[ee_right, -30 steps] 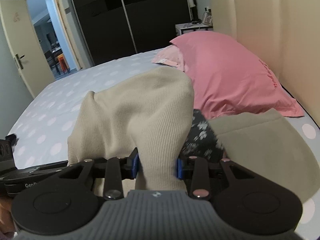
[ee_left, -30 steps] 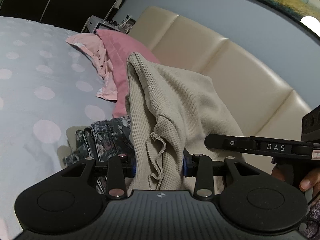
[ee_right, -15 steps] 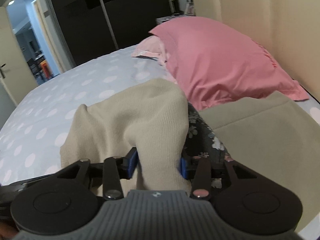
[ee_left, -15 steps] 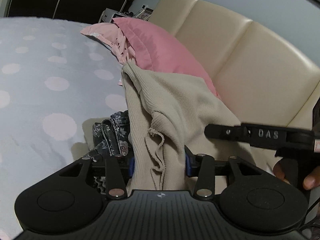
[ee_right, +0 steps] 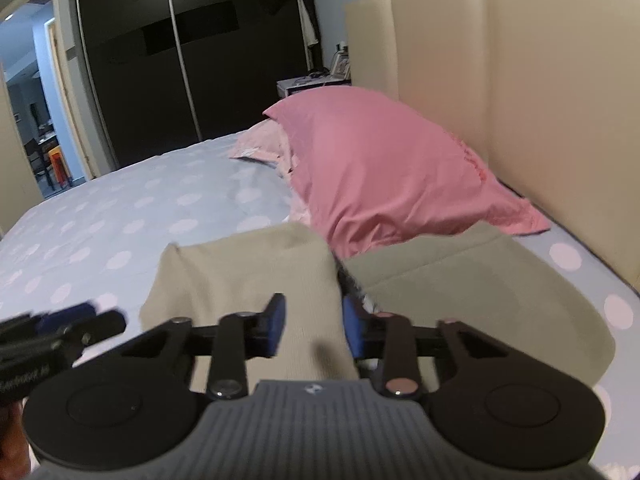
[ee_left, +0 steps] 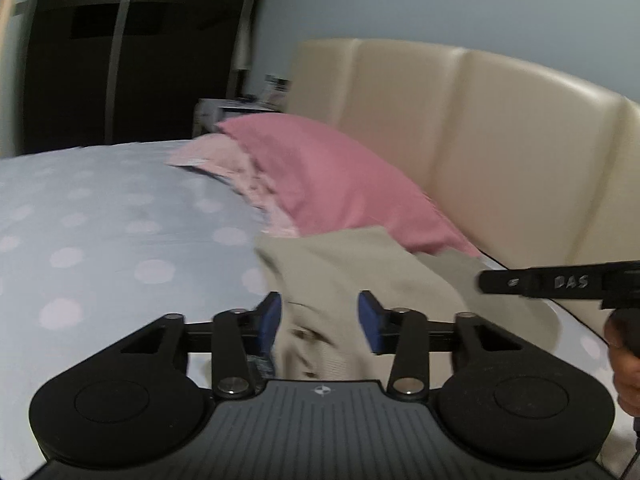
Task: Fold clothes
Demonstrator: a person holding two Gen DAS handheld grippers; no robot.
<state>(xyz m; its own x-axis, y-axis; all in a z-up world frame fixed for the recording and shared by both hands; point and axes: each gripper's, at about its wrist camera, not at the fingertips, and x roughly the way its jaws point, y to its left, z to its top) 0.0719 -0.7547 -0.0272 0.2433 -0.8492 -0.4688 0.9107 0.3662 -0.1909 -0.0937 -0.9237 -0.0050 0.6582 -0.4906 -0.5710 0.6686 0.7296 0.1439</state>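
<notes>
A beige ribbed knit garment (ee_left: 352,276) lies low on the dotted bed in front of both grippers; it also shows in the right wrist view (ee_right: 248,272). My left gripper (ee_left: 320,320) stands open, its blue pads apart with the cloth between them. My right gripper (ee_right: 314,330) is also open, the cloth lying between its pads. A dark floral garment (ee_right: 352,284) peeks out beside the beige one. An olive-beige cloth (ee_right: 472,284) lies flat to the right. The right gripper's finger (ee_left: 560,282) shows in the left wrist view.
A pink pillow (ee_right: 392,168) leans on the cream padded headboard (ee_right: 540,80), with a lighter pink garment (ee_left: 240,172) beside it. The grey dotted bedsheet (ee_left: 100,240) spreads to the left. Dark wardrobe doors (ee_right: 180,60) and a nightstand stand behind.
Both grippers lowered the beige garment onto the bed and opened; the cloth, held up a second ago, now lies slack between the pads.
</notes>
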